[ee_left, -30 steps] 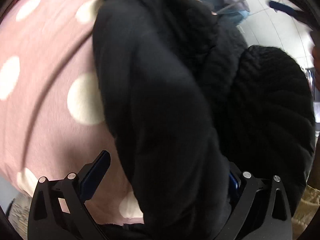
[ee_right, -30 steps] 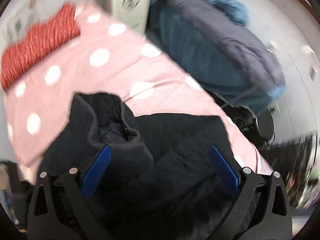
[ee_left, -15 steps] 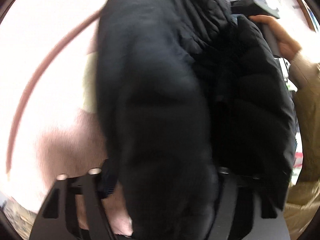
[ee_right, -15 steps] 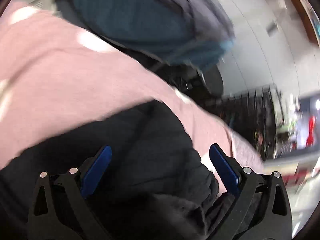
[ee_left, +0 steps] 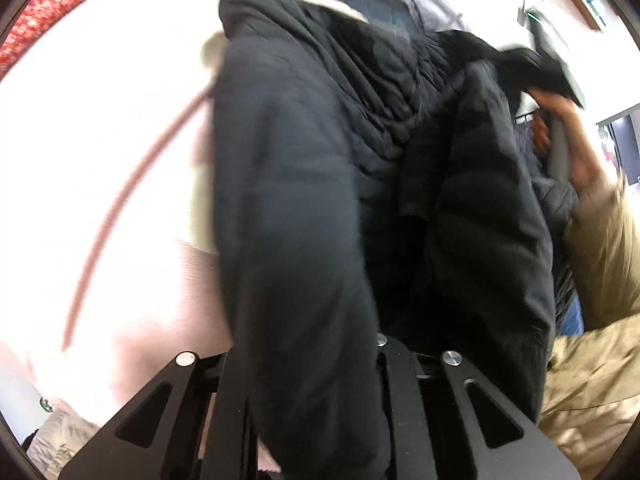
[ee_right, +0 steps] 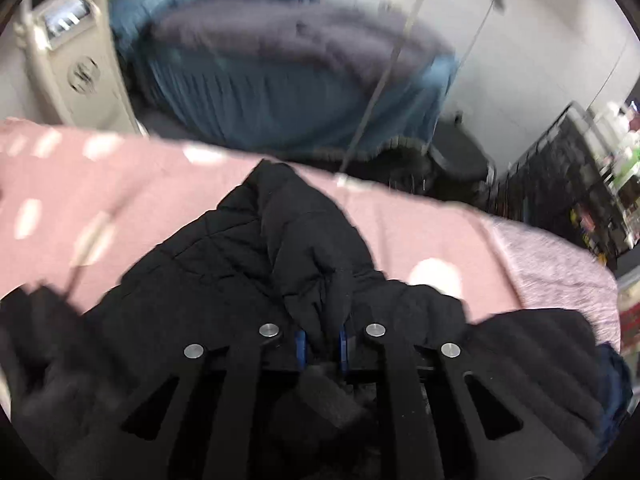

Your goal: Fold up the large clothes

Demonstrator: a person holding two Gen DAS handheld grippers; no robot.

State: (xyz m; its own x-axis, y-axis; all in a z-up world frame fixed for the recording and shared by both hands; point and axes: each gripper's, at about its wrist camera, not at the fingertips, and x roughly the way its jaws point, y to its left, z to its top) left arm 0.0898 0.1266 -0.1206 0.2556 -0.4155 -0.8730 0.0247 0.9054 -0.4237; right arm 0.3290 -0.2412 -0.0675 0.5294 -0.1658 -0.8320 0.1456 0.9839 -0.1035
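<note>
While black puffer jacket [ee_right: 280, 264] sprawls over pink polka-dot blanket [ee_right: 160, 192], bulk sits from center to 6 o'clock in right wrist view. Blue-grey bedding heap [ee_right: 280, 72] at 12, looks blurry tbh. Right gripper [ee_right: 322, 346] closing, blue pads pinching jacket fold. Left gripper [ee_left: 308, 364] closing too, jacket sleeve draped between arms, fingertips buried. Person's hand [ee_left: 576, 148] at 2 o'clock in left view.

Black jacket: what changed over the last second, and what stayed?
Both hand-held grippers, open a second ago, are closing on the jacket: the right pinches a fold, the left clamps a sleeve, lifting it off the blanket. The blanket stays spread beneath.
</note>
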